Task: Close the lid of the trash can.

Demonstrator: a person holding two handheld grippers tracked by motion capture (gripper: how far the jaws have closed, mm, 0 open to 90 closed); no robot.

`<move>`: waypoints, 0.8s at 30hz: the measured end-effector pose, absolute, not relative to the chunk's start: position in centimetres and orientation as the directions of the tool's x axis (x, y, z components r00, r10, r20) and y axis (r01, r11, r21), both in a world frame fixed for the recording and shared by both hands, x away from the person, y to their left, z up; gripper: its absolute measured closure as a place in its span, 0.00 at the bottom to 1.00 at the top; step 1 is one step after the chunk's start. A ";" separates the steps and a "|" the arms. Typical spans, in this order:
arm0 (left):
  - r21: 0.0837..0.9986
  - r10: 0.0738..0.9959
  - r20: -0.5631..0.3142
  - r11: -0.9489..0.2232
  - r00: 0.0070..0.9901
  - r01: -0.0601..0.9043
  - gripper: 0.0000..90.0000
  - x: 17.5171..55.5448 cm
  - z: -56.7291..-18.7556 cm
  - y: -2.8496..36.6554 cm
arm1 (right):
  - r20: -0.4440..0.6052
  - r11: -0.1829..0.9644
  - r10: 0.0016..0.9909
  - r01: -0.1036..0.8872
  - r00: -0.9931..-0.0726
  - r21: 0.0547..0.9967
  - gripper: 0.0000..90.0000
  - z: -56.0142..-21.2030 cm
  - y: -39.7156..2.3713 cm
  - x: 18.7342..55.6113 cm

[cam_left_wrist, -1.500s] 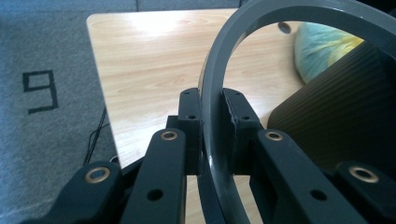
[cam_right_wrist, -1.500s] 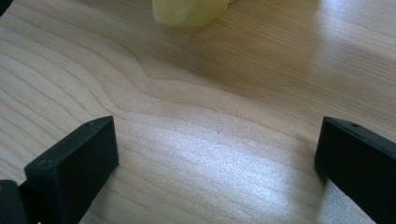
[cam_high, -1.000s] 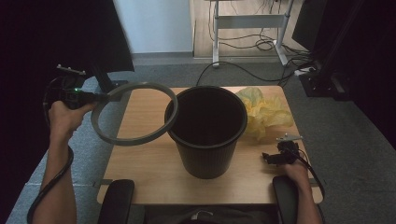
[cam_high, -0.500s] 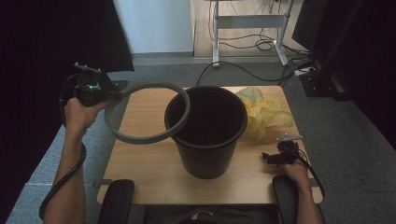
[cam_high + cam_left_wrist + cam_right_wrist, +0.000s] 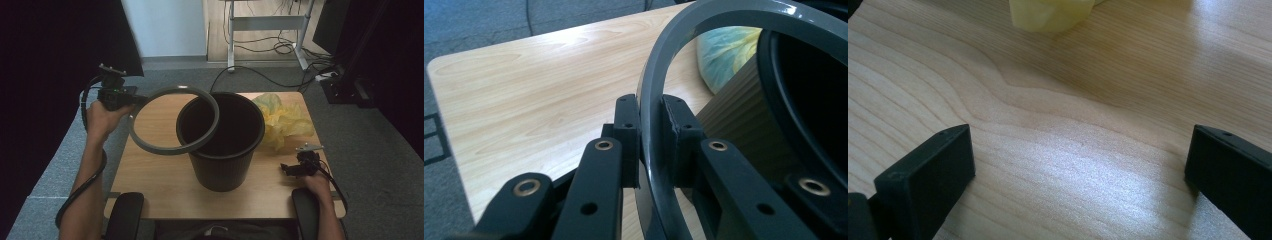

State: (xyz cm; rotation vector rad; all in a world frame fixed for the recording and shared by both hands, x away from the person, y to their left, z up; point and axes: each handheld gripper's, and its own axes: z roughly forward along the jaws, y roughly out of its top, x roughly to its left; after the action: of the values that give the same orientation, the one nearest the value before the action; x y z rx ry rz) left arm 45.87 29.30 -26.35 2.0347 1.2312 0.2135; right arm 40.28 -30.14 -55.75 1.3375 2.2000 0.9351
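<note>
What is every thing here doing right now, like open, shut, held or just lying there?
Grey ring: held in the air, tilted, one side over the bin's rim.
Black bin: upright on the table, open on top.
Yellow bag: crumpled, lying on the table behind the bin.
Left gripper: shut on the ring.
Right gripper: open, nothing between its jaws, low over the table.

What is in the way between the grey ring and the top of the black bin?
Nothing visible. The left tongs hold the grey ring in the air, and its far side already overlaps the black bin's open rim. The bin's mouth looks dark and open. The yellow bag lies beside the bin, out of the ring's way.
</note>
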 end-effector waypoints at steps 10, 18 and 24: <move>0.663 0.794 -0.228 -0.297 0.564 0.687 0.87 46.7 -27.0 26.5 | 0.005 0.319 0.887 0.619 -0.462 0.717 0.00 -55.7 -30.1 40.3; 0.661 0.768 -0.226 -0.331 0.600 0.673 0.87 47.4 -27.2 24.0 | 0.005 0.319 0.887 0.619 -0.462 0.718 0.00 -55.7 -30.1 40.3; 0.663 0.751 -0.226 -0.348 0.621 0.663 0.87 47.8 -27.3 22.1 | 0.005 0.319 0.886 0.619 -0.463 0.718 0.00 -55.7 -30.1 40.3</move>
State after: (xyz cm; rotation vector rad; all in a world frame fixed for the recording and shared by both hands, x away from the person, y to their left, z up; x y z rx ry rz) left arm 47.79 22.09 -27.26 2.0971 1.1051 0.1510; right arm 40.28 -30.15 -55.75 1.3366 2.2004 0.9346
